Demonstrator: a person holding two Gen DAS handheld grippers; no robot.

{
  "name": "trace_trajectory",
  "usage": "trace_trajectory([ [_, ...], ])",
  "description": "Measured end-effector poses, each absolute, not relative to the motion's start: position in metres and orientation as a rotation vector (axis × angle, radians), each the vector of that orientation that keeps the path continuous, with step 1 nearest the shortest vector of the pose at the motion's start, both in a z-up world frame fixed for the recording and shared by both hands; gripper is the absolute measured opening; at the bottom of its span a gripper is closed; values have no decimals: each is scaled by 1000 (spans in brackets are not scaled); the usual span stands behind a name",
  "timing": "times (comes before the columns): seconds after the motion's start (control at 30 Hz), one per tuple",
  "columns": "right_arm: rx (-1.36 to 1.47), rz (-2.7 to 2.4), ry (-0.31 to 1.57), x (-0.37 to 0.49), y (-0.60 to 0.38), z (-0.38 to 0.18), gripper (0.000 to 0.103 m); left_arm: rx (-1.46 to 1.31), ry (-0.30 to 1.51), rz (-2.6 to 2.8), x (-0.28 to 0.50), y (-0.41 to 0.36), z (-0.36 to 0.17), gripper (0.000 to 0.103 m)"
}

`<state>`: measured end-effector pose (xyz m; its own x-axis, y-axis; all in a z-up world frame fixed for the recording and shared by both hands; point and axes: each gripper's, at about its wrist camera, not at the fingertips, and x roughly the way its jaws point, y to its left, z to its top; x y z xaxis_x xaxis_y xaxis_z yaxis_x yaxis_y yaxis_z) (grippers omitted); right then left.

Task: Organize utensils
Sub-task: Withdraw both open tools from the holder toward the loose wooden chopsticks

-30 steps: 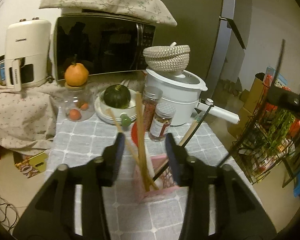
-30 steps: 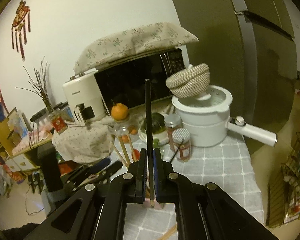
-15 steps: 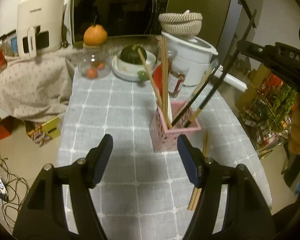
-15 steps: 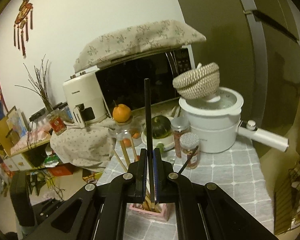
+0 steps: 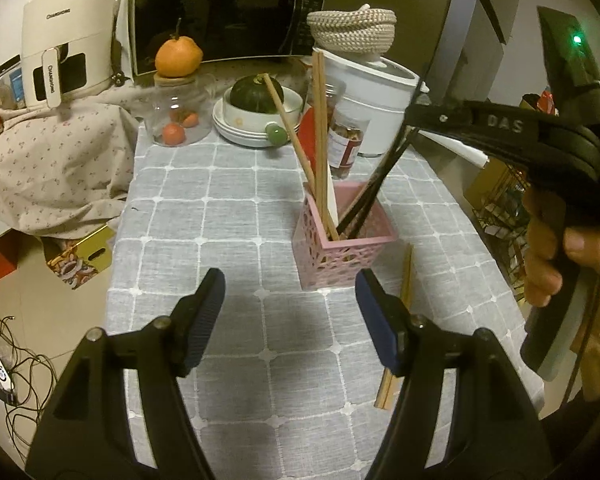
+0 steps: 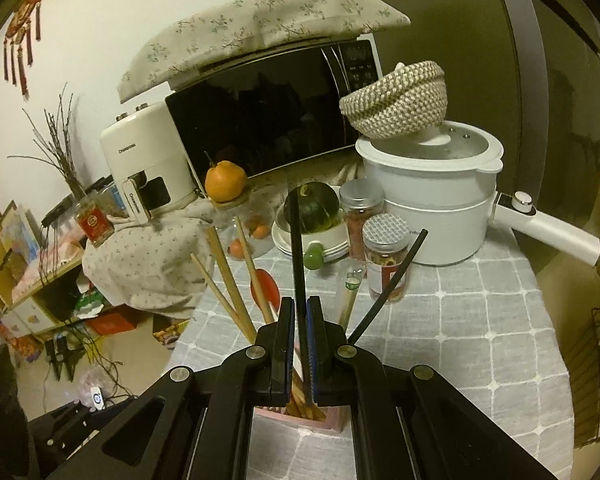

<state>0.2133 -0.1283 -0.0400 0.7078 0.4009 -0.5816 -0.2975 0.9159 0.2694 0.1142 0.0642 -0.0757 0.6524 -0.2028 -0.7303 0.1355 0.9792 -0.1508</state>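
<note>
A pink openwork holder (image 5: 342, 246) stands on the grey checked tablecloth (image 5: 220, 208) with wooden chopsticks (image 5: 319, 128) and a black chopstick leaning in it. My left gripper (image 5: 290, 306) is open just in front of the holder, nothing between its fingers. A loose pair of wooden chopsticks (image 5: 400, 320) lies right of the holder, partly under the right finger. My right gripper (image 6: 298, 312) is shut on a black chopstick (image 6: 296, 248), whose lower end reaches into the holder (image 6: 268, 410). From the left wrist view this right gripper (image 5: 415, 114) hangs above the holder, held by a hand (image 5: 548, 248).
Behind the holder stand two spice jars (image 5: 346, 142), stacked bowls with a green squash (image 5: 256, 94), a glass jar topped by an orange (image 5: 178, 56), a white pot (image 5: 376, 92), a microwave (image 5: 220, 12) and an air fryer (image 5: 66, 36). The table edge drops left and right.
My left gripper has let go of the pink holder, opened wider and drawn back from it. My right gripper has come down with the black chopstick over the holder.
</note>
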Motion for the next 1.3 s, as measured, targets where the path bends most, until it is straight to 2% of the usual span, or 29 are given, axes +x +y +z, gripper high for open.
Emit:
trace_trajectory([
  [0.1, 165, 373, 690, 216, -129, -39, 7, -90, 840, -202, 114, 63, -74, 71],
  [0.17, 174, 364, 695, 216, -131, -36, 14, -86, 838, -208, 113, 62, -74, 72],
  [0.23, 185, 365, 690, 214, -135, -32, 25, -80, 835, -207, 112, 60, -73, 74],
  [0.3, 182, 367, 676, 209, -139, -24, 30, -77, 837, -206, 112, 59, -74, 74],
  [0.43, 147, 358, 625, 192, -150, -6, 55, -70, 839, -207, 112, 57, -74, 75],
  [0.63, 103, 325, 598, 165, -174, 4, 81, -72, 846, -223, 110, 52, -75, 81],
  [0.8, 71, 288, 644, 150, -191, -17, 87, -57, 871, -222, 110, 47, -80, 85],
  [1.07, 113, 239, 804, 142, -216, -79, 87, -48, 943, -219, 113, 40, -99, 87],
  [1.3, 186, 190, 1015, 155, -232, -138, 87, -22, 987, -199, 116, 38, -110, 87],
])
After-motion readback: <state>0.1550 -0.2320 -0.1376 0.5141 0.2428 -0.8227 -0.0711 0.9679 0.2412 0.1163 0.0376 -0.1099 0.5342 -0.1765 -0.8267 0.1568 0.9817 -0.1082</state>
